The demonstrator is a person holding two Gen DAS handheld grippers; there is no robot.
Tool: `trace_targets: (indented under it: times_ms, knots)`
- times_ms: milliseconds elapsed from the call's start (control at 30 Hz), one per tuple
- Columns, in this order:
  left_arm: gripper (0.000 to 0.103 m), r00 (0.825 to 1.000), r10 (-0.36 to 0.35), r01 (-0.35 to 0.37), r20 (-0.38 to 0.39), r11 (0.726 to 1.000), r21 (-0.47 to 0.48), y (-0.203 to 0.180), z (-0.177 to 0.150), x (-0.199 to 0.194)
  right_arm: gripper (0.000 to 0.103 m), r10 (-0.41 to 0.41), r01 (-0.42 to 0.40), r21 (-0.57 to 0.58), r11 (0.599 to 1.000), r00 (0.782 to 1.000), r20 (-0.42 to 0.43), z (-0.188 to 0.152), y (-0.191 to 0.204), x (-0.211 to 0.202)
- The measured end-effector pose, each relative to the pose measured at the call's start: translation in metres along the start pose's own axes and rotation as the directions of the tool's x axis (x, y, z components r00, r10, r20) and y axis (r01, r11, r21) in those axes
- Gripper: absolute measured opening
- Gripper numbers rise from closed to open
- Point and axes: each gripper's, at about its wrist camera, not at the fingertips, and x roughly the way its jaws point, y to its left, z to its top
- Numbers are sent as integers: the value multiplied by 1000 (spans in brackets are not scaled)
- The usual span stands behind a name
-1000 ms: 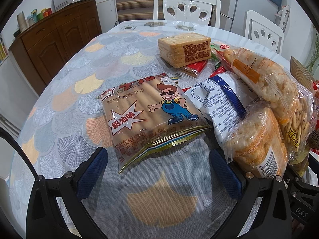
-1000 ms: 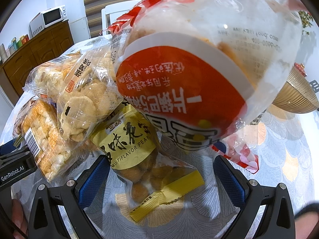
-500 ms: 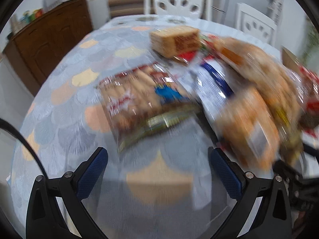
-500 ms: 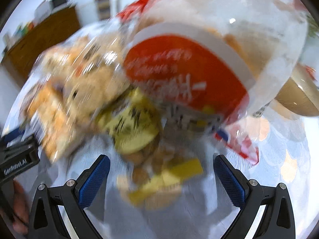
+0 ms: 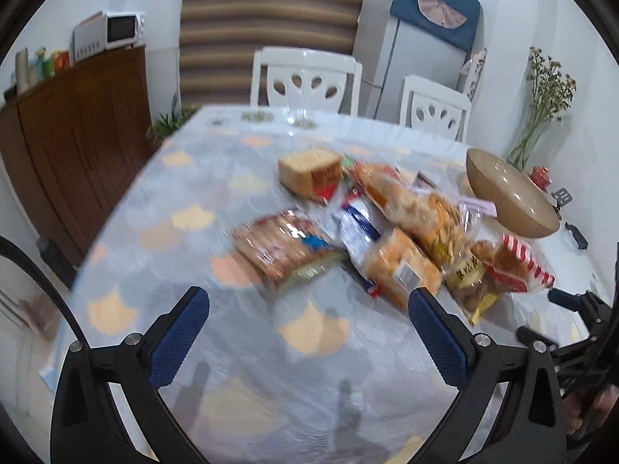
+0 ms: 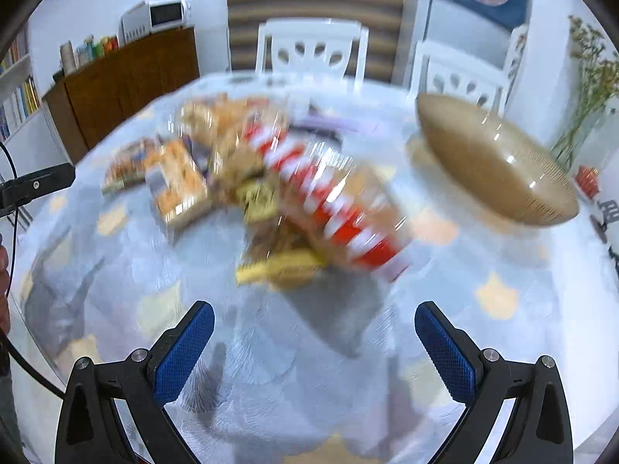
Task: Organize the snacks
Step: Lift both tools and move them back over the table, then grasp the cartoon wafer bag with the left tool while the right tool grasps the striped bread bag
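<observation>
left gripper [image 5: 309, 344] gaping wide, holding nothing | right gripper [image 6: 314, 350] likewise spread, nothing held | snacks [image 5: 387, 228] lying heaped mid-table [image 5: 193, 201] beside bowl [image 6: 491, 170], probably awaiting sorting | both hovering short of pile

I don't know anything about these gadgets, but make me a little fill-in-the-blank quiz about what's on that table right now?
1. Both the left gripper and the right gripper have pads coloured ____.
2. Neither gripper holds anything; the jaws of both stand ____.
3. Right of the snack pile sits an empty gold-brown ____.
4. On the wooden cabinet stands a white ____.

Missing words: blue; open; bowl; microwave
</observation>
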Motion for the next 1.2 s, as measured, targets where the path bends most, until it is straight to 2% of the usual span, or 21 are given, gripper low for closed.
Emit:
trace_targets:
  times_ms: [200,333,433,500,600,700,800,933,1067,1167,1200]
  knots:
    - [103,998,-61,61,-10,998,7,11,15,-3,103,19,-24,53,998,995,93,10,-22,-28]
    - [103,998,-59,57,-31,996,-65,14,24,13,103,17,-28,78,997,991,130,15,-29,-46]
    - [103,995,-75,68,-59,990,-122,14,18,28,103,20,-32,109,993,993,115,15,-31,-43]
    - [103,996,-56,46,-76,991,-126,13,14,37,103,-4,-6,117,993,996,90,15,-34,-36]
    - [103,995,-26,12,-100,991,-133,18,9,50,103,6,-15,135,991,998,69,12,-39,-30]
    - [102,990,-20,-1,-137,989,-150,27,4,64,103,26,-35,154,987,998,60,10,-42,-26]
    - [102,984,-19,-7,-175,989,-149,33,1,78,103,2,-9,141,990,999,54,10,-42,-22]
    - [102,978,17,-38,-209,994,-100,30,-1,89,103,-64,59,89,994,996,54,10,-34,-19]
    - [102,968,145,-155,-207,987,-35,33,3,96,103,-105,102,54,993,992,65,12,-29,-17]
    - [101,965,171,-190,-199,979,-78,53,7,93,103,-117,115,36,993,990,74,13,-26,-17]
    - [101,955,220,-241,-197,967,-88,62,8,92,103,-119,117,33,993,990,77,14,-26,-17]
